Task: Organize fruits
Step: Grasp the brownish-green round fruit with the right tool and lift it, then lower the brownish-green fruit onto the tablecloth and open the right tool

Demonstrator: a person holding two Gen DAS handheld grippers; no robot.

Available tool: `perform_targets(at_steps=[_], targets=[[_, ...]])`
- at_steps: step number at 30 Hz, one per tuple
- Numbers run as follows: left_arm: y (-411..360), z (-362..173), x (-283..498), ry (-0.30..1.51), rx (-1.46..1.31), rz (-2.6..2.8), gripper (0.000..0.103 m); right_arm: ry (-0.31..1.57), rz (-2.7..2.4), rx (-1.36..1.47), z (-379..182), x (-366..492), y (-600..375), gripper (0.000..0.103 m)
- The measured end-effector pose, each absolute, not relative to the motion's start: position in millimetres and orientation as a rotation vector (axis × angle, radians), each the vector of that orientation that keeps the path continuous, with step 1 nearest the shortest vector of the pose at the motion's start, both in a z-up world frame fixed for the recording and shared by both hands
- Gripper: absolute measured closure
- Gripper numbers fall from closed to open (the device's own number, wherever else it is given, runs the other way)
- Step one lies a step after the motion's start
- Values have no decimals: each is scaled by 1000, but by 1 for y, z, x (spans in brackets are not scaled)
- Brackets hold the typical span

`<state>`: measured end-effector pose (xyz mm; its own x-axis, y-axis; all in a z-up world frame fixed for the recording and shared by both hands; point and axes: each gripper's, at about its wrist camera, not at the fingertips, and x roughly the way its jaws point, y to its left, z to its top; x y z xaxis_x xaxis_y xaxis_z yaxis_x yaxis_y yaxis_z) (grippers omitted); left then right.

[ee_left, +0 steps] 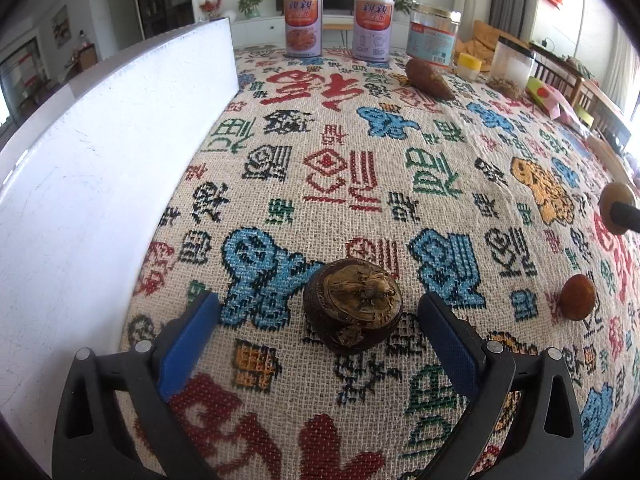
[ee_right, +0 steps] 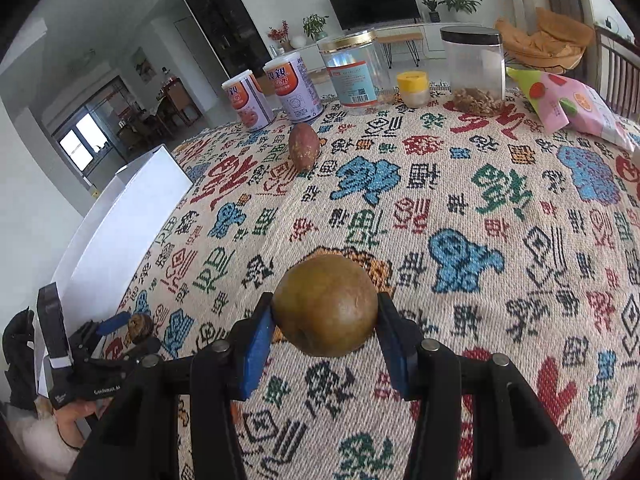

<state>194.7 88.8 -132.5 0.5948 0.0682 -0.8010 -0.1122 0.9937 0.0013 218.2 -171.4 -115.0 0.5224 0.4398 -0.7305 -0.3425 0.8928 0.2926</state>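
While right tongs (ee_right: 326, 330) clamp brown fruit (ee_right: 326, 306) | sweet potato (ee_right: 304, 146) beyond

From your left wrist view, the right gripper's fingertip (ee_left: 626, 217) is cut off at the right edge, hiding part of the round brown fruit (ee_left: 612, 204) it holds. The snack bag (ee_right: 576, 108) runs off-frame.

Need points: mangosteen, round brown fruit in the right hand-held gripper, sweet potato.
mangosteen (ee_left: 354, 306), left wrist view, on its top calyx.
round brown fruit (ee_right: 326, 306), right wrist view, on its front face.
sweet potato (ee_right: 303, 146), right wrist view, on its middle.
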Motion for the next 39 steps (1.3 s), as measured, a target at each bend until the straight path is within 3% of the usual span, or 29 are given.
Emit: perform_targets(at_steps=[4,10,12,15,26,39], targets=[[89,-133,195,928,-52,105,3,859,345,-34,-132,137,-194,53],[89,-132,195,929,-51,106,3,812,262,-36,-147,94,-203,52],[89,-133,195,929,-51,107,3,832,257,-29,-145,90,-202,39],[89,-133,195,929,-51,106,3,864,241,-57,-147,82,-196,27],[89,-133,196,929,-51,106,2,898,228,-116,-164,71,-183,0],[89,-133,196,930,-51,106,3,897,224,-123,-164,71,-181,0]])
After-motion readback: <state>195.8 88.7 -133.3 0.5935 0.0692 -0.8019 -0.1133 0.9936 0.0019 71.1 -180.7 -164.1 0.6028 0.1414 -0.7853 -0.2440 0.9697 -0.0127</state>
